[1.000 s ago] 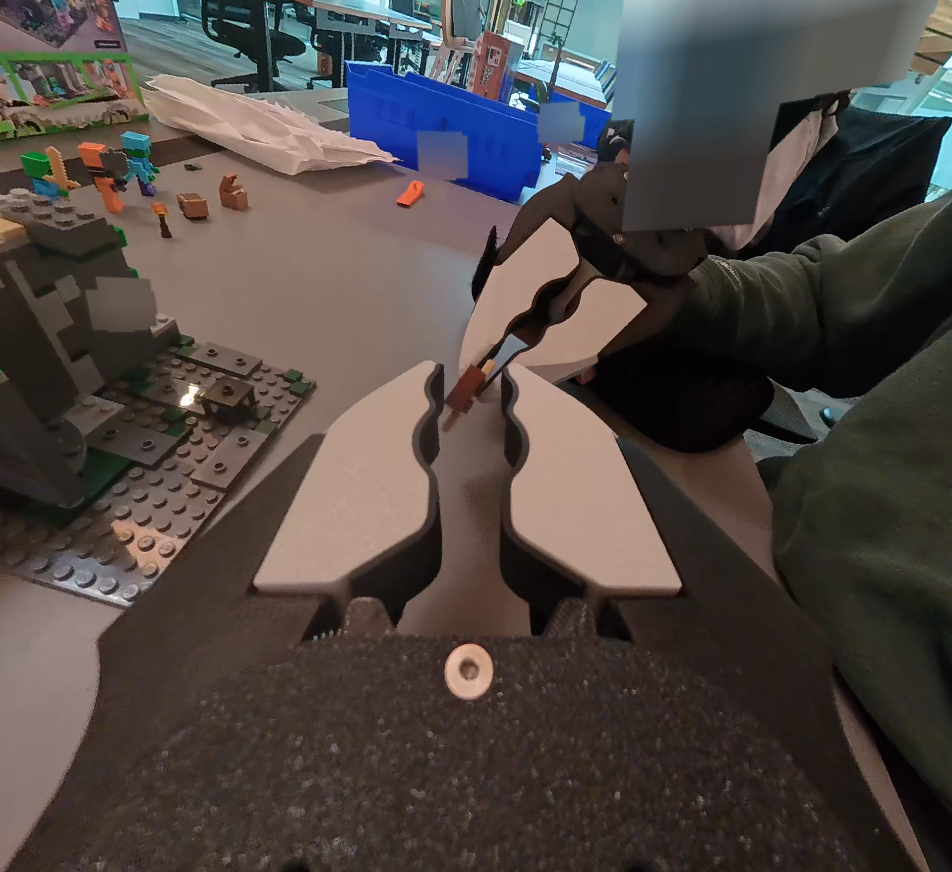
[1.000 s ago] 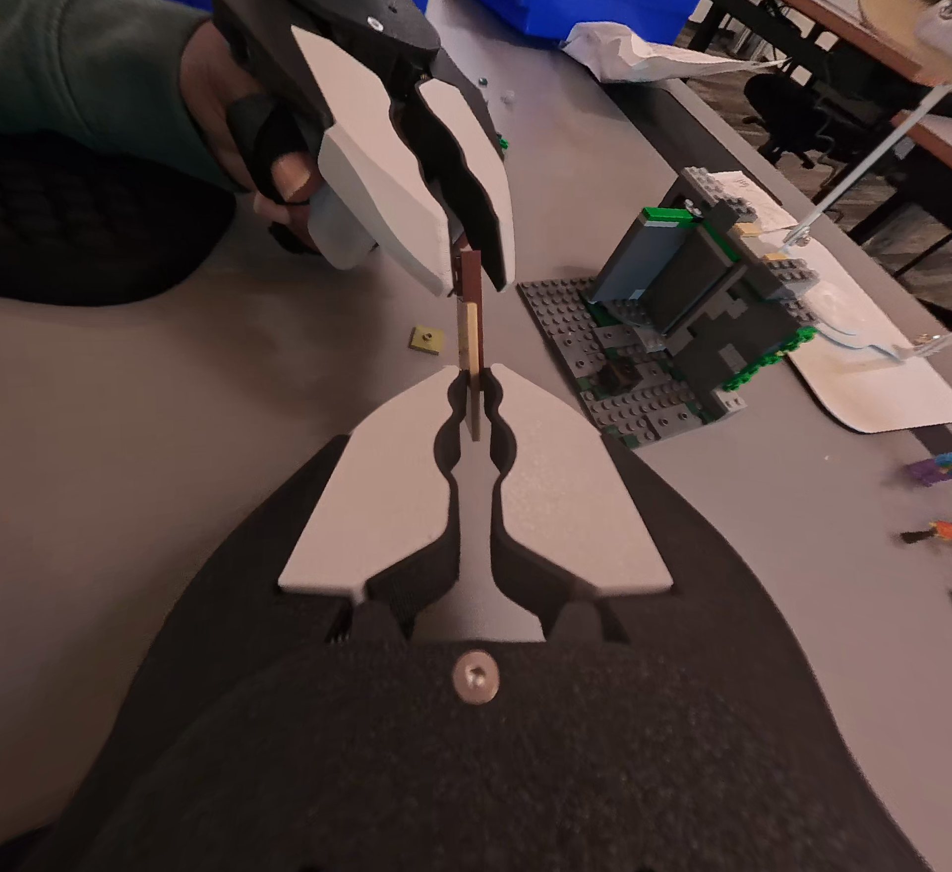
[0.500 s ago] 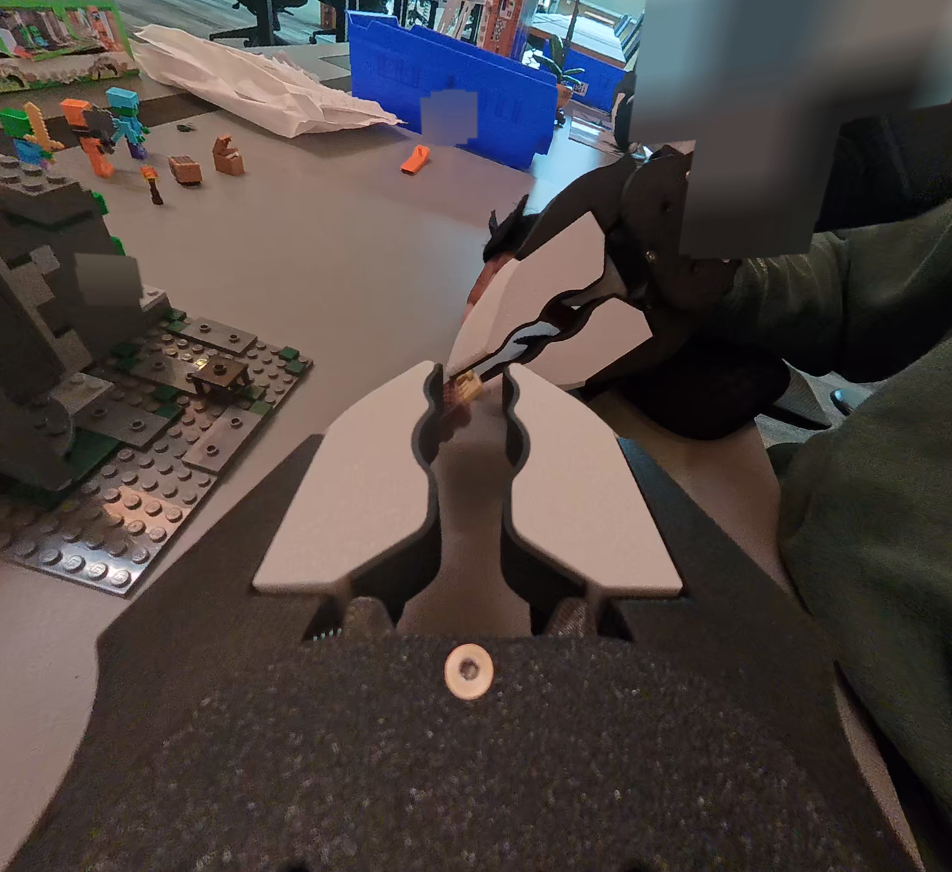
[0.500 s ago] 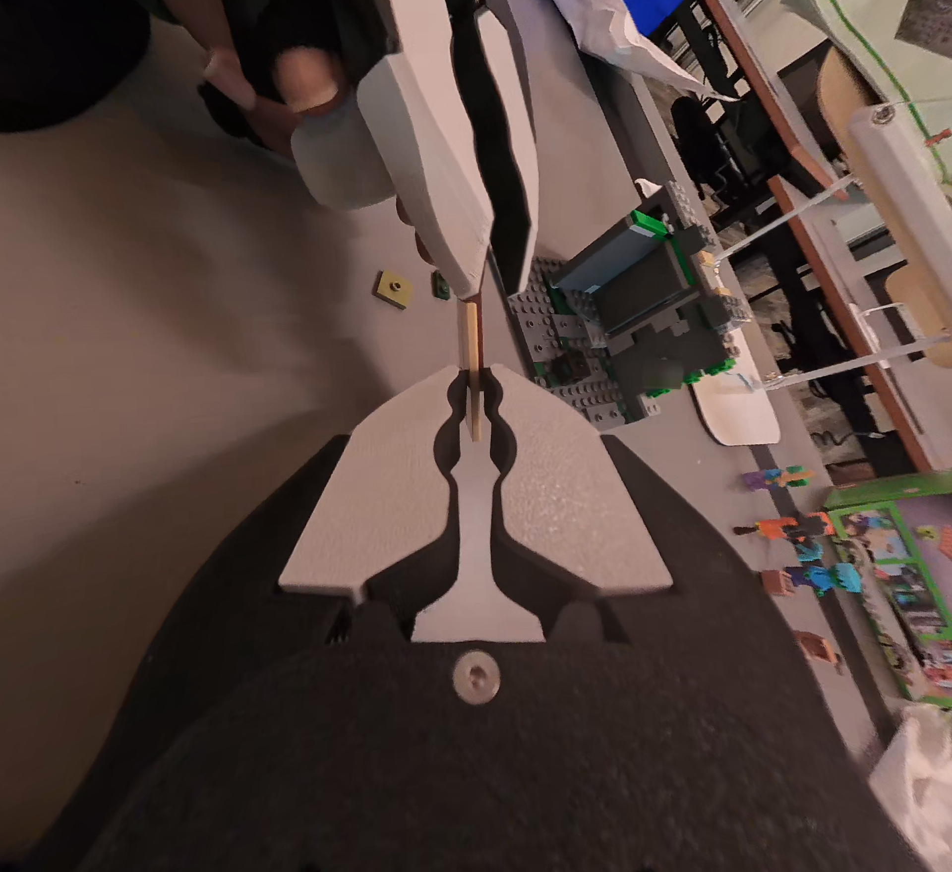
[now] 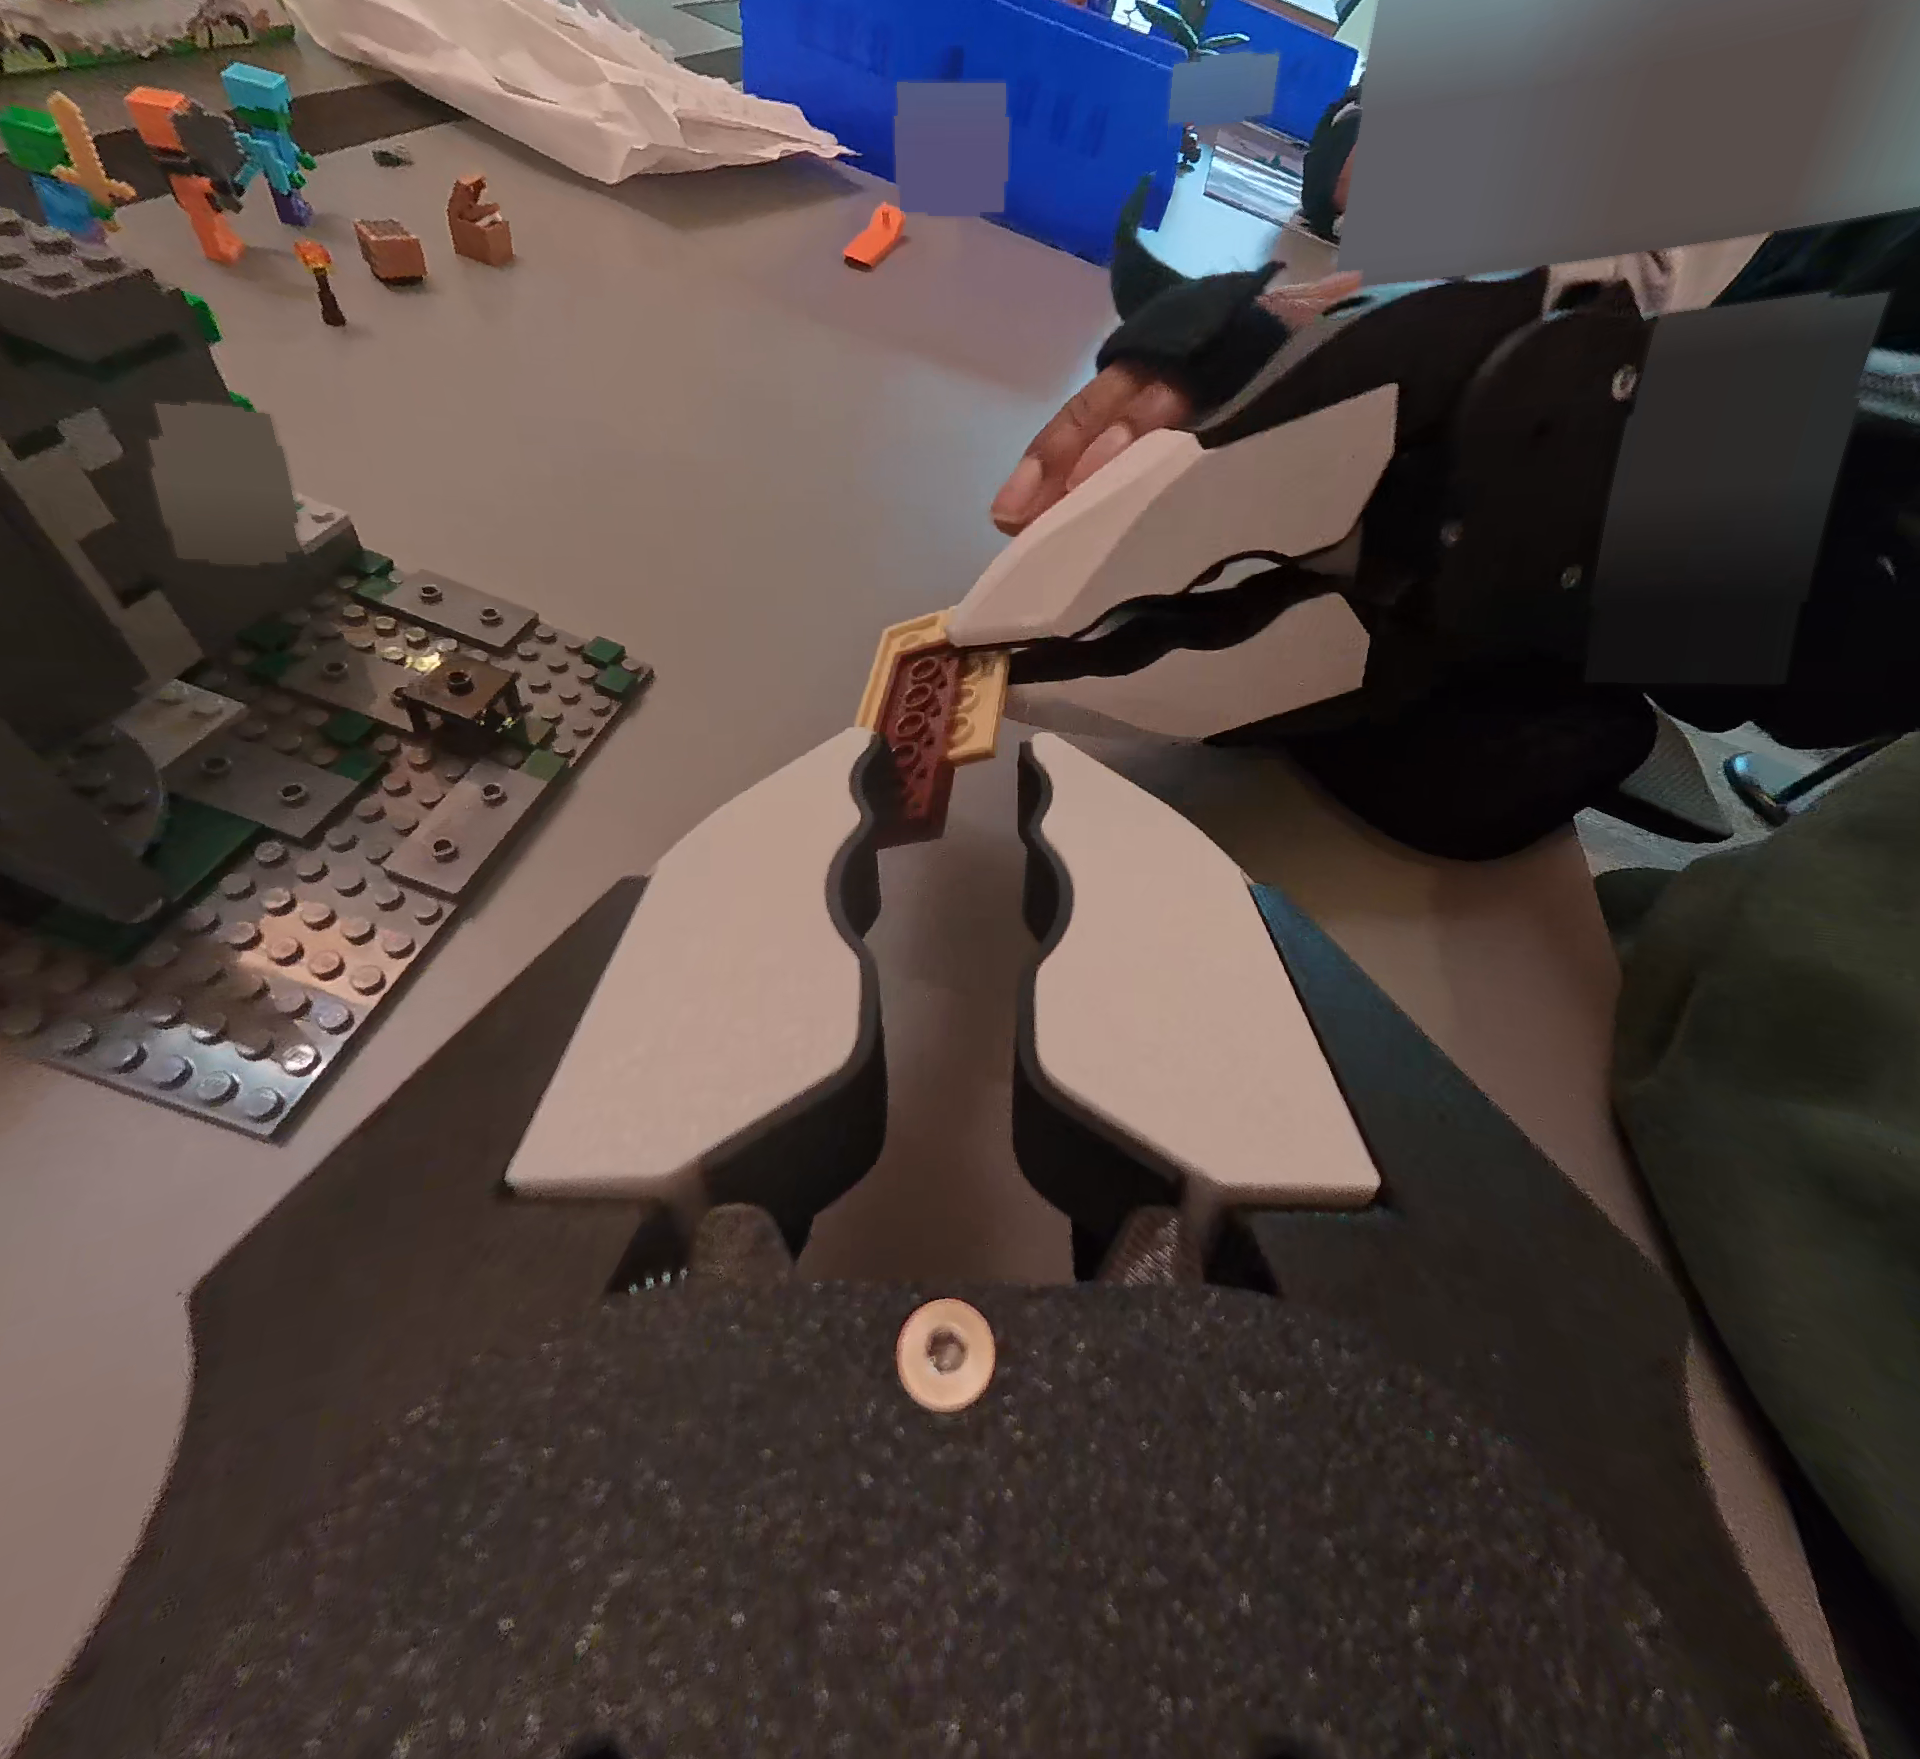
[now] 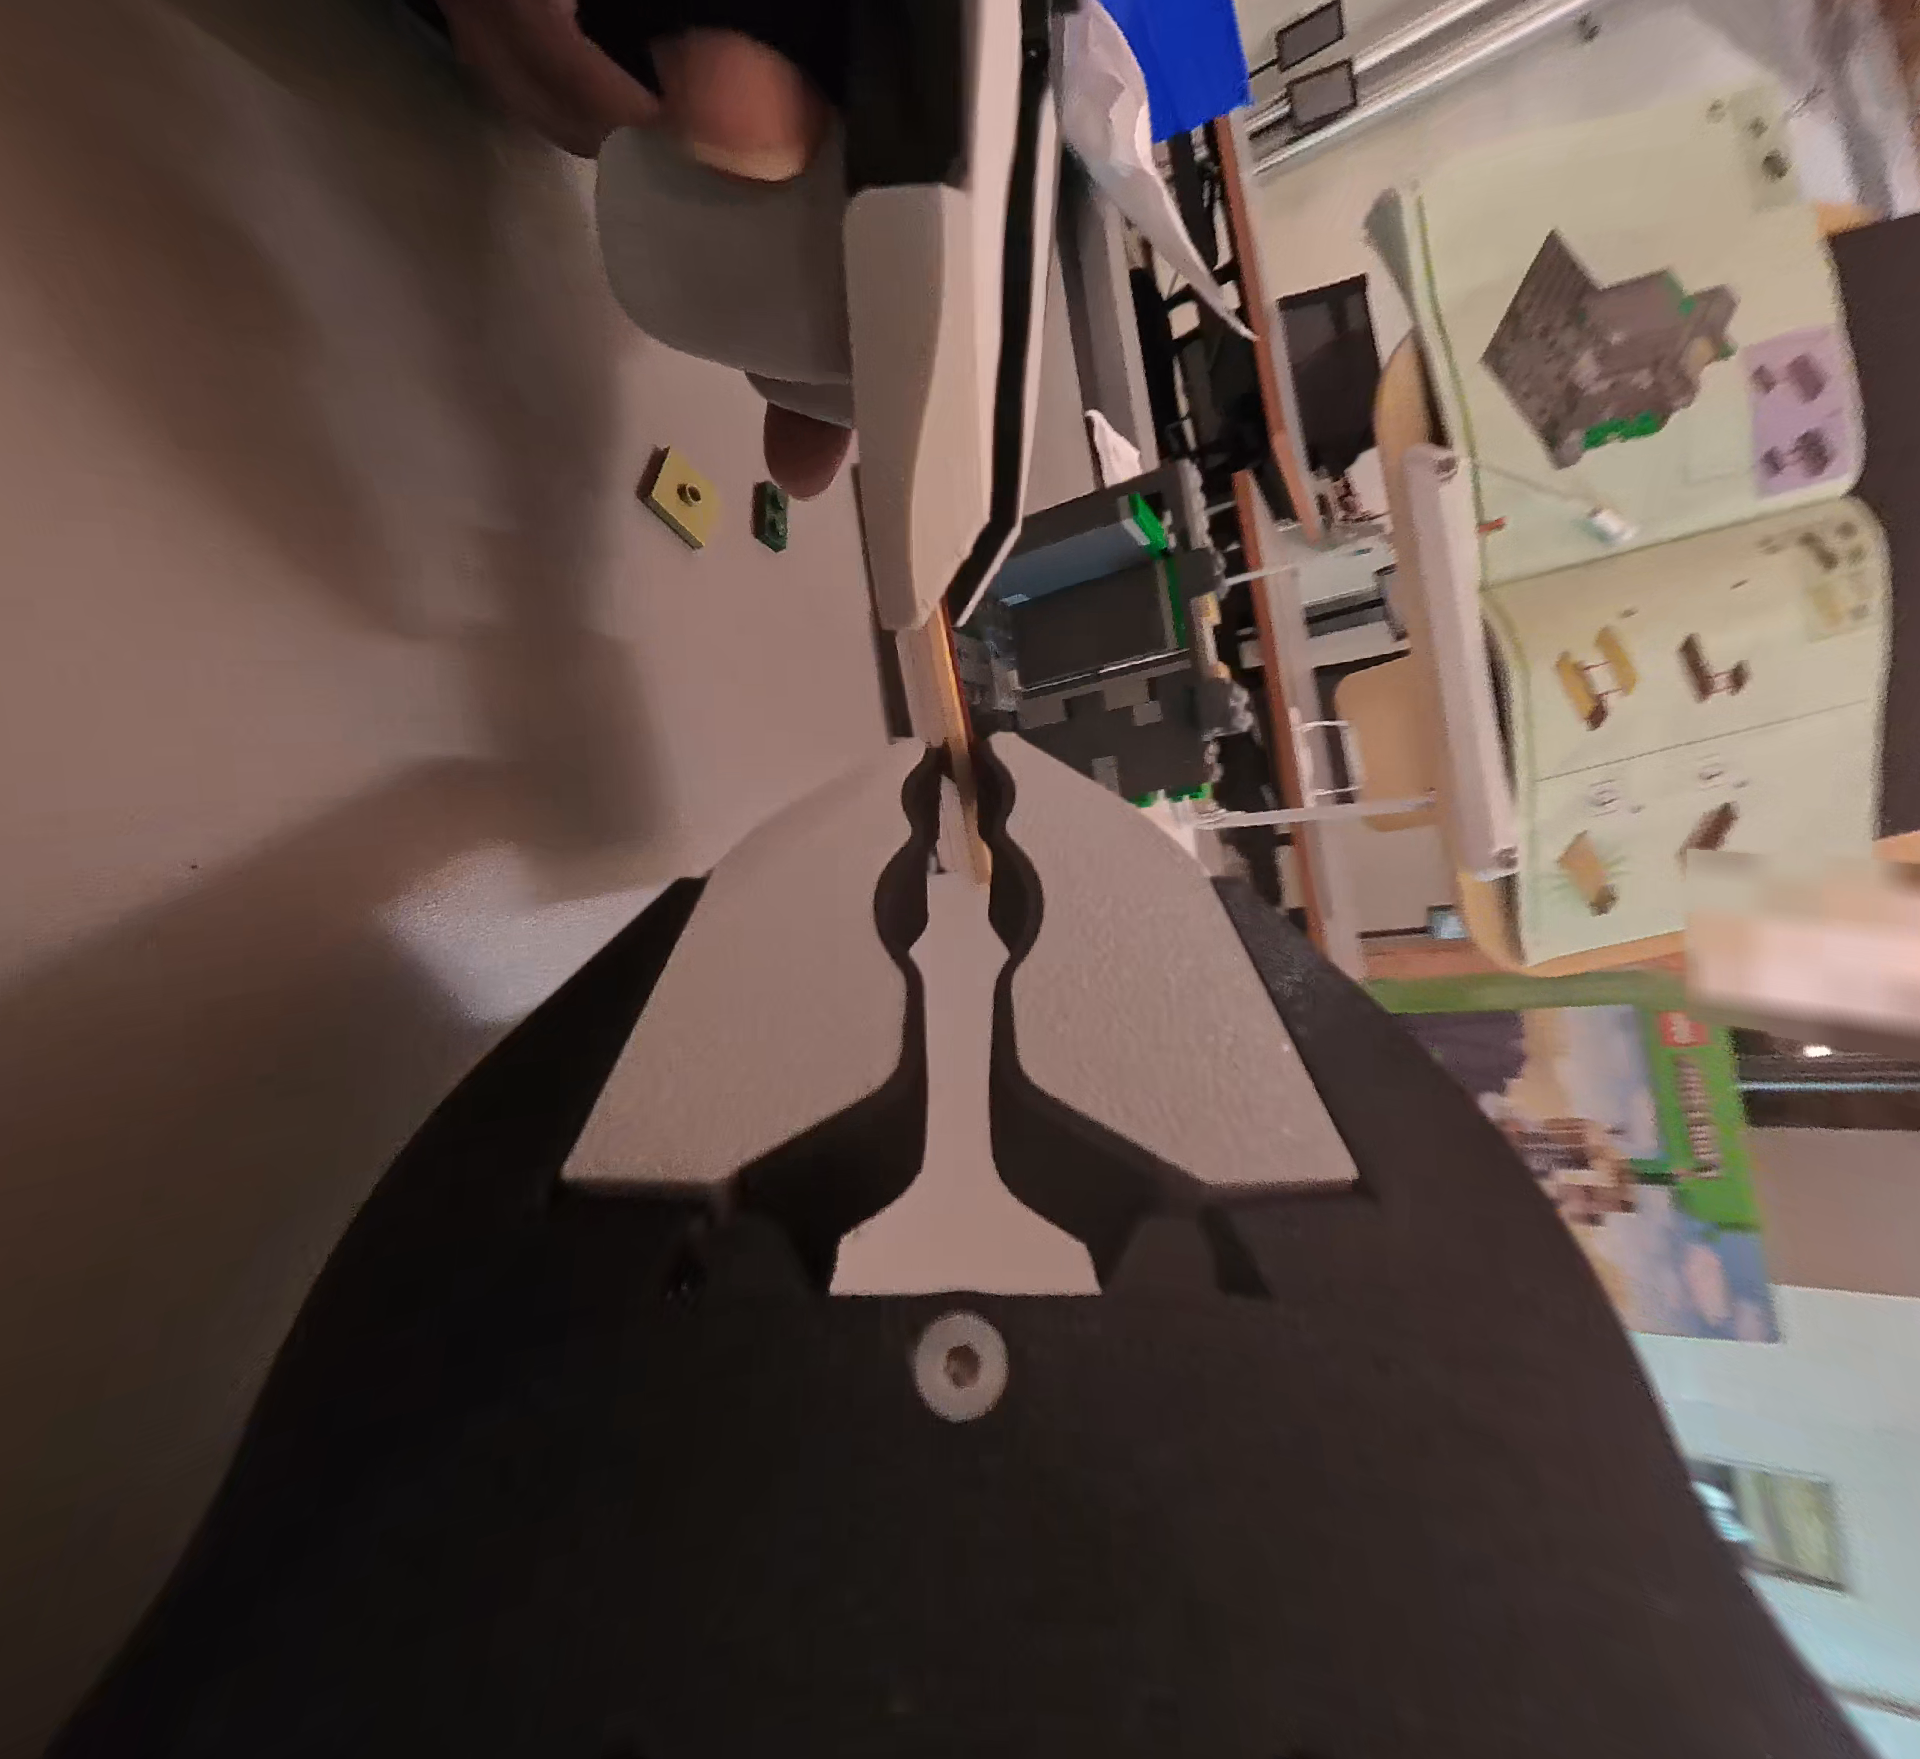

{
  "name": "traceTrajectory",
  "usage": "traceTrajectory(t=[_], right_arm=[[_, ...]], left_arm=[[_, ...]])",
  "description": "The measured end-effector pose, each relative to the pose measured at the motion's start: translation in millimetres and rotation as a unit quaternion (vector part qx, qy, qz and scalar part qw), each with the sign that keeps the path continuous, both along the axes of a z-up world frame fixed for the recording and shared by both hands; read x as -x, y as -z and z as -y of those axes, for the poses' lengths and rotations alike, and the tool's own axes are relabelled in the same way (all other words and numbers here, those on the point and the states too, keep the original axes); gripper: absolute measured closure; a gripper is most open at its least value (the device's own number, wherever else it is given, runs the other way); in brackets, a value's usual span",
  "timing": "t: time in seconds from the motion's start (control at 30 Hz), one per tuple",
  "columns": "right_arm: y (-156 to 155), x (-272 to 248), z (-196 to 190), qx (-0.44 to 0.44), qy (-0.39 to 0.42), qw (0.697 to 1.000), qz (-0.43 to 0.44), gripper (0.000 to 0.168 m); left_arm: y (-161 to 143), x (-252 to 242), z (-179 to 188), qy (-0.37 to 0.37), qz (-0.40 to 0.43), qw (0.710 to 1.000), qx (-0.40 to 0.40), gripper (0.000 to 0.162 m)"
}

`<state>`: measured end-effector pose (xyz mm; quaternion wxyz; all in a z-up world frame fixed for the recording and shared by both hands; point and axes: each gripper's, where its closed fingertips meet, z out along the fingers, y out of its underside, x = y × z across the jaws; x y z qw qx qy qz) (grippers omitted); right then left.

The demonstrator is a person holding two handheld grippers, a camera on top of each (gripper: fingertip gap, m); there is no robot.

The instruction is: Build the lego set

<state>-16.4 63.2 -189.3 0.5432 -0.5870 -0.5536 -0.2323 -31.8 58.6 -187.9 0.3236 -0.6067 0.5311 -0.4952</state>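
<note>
In the left wrist view my right gripper (image 5: 982, 665) comes in from the right, shut on a tan plate (image 5: 902, 647). A brown plate (image 5: 920, 748) lies flat against the tan one, its underside towards the camera. Its lower end reaches between the tips of my left gripper (image 5: 940, 753). The left jaws stand apart; the brown plate touches the left finger and a gap shows to the right finger. In the right wrist view my right gripper (image 6: 956, 759) pinches the tan plate (image 6: 964, 826) edge-on, and the left gripper (image 6: 935, 613) meets it from above.
The grey Lego build (image 5: 94, 504) stands on its studded baseplate (image 5: 260, 982) to the left. Behind are minifigures (image 5: 208, 151), small brown pieces (image 5: 390, 249), an orange piece (image 5: 873, 239), a white paper bag (image 5: 540, 78) and a blue bin (image 5: 831, 47). A tan tile (image 6: 681, 509), a green piece (image 6: 771, 514) and an open instruction booklet (image 6: 1662, 566) show in the right wrist view. Both grippers' tips are close together, under 4 cm apart.
The right gripper has rolled and brought the tan plate flat against the brown plate. The left jaws stand a little wider, and the brown plate is no longer pinched between them.
</note>
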Motion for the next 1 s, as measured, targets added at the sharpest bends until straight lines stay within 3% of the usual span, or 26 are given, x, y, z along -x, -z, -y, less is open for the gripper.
traceTrajectory(t=[0.37,0.53,0.7,0.87,1.0], right_arm=[[-6,-3,0,-0.045,-0.004,0.998,0.04,0.163],[-7,3,4,-0.064,-0.023,0.996,0.057,0.163],[-9,4,7,-0.067,-0.034,0.996,0.05,0.163],[-13,-1,12,0.02,-0.049,0.997,-0.062,0.145],[-12,-8,16,0.176,-0.064,0.96,-0.206,0.133]], left_arm=[[0,7,-1,0.01,-0.001,1.0,0.026,0.135],[-1,8,0,0.013,-0.001,1.0,0.023,0.145],[0,9,0,0.013,-0.008,0.998,-0.06,0.145],[-2,10,-3,0.005,-0.009,0.983,-0.183,0.145],[5,10,2,0.024,-0.019,0.97,-0.241,0.145]])
